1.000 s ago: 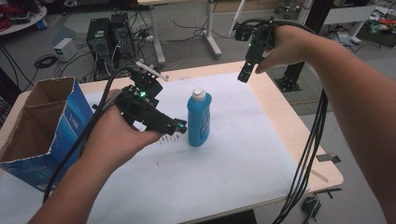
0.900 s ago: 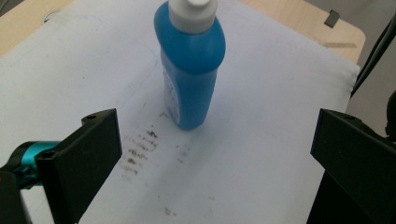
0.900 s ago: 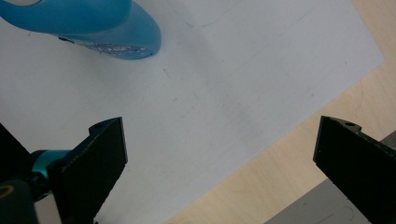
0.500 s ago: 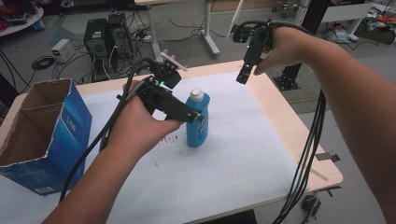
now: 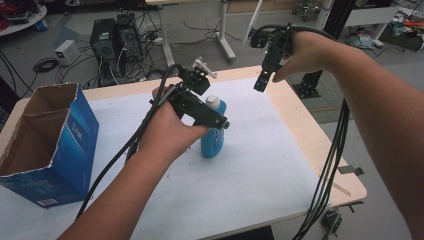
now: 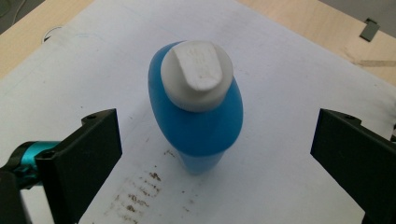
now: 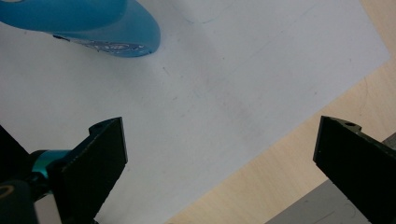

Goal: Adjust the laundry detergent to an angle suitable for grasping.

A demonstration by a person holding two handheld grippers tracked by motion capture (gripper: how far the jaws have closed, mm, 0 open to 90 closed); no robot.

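A lab or workshop: desktop computer towers (image 5: 114, 44) and tangled cables (image 5: 45, 65) sit on the concrete floor (image 5: 190, 20) beyond the worktable (image 5: 320, 150).

The blue bottle (image 5: 214, 136) stands upright on the white sheet (image 5: 260, 165) that covers the surface, roughly at the sheet's middle and well apart from its edges. It is a flattened plastic bottle with an oval body that narrows toward its foot and a white flip-top cap (image 6: 196, 75), shut, with faint raised marks on the lid. In the right gripper view a rounded blue end of it (image 7: 93, 25), with a strip of pale printed label along its lower side, shows at the top left.
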